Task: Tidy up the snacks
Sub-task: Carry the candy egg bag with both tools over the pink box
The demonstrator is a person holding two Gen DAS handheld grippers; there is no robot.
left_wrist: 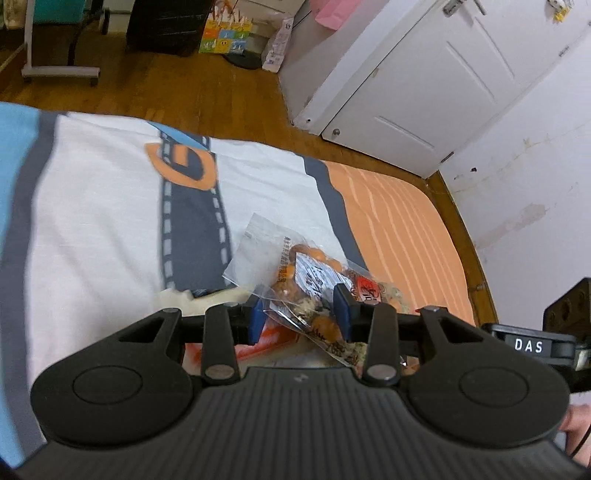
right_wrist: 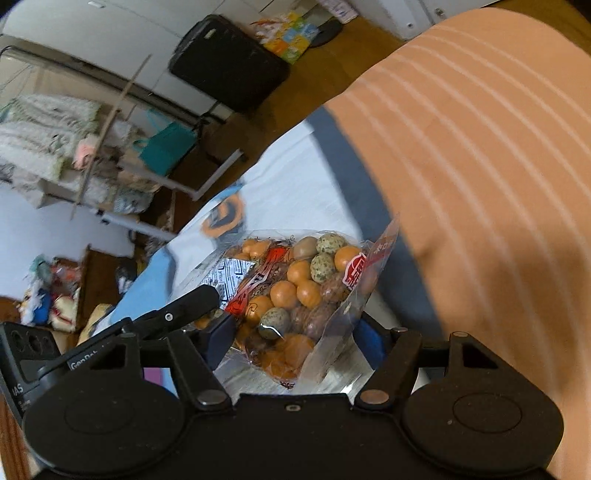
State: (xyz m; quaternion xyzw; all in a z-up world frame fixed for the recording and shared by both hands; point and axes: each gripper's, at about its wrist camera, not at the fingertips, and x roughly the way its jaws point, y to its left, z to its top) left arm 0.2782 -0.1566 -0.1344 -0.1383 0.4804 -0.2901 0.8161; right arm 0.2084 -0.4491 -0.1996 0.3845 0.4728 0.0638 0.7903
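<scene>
A clear bag of snacks [right_wrist: 295, 295], full of round orange, brown and speckled pieces with a red and white label, is held up over a bed between both pairs of tongs. The right tongs [right_wrist: 295, 343] have their blue pads on either side of the bag's fat lower part, and the plastic bulges between them, so they grip it across a wide span. In the left wrist view the same bag [left_wrist: 314, 291] lies tilted between the blue pads of the left tongs [left_wrist: 301, 314], which are drawn close together and pinch the crumpled plastic near one end. Under the bag is the bed sheet [left_wrist: 96, 206], white with a grey road print and an orange mark, next to an orange striped part [left_wrist: 399, 236]. Beyond the bed is a wooden floor [left_wrist: 192, 88], a white door [left_wrist: 417, 96], a black suitcase [right_wrist: 229, 62] and a colourful box [left_wrist: 225, 35]. The other tool's black body [left_wrist: 532, 345] shows at the right edge.
</scene>
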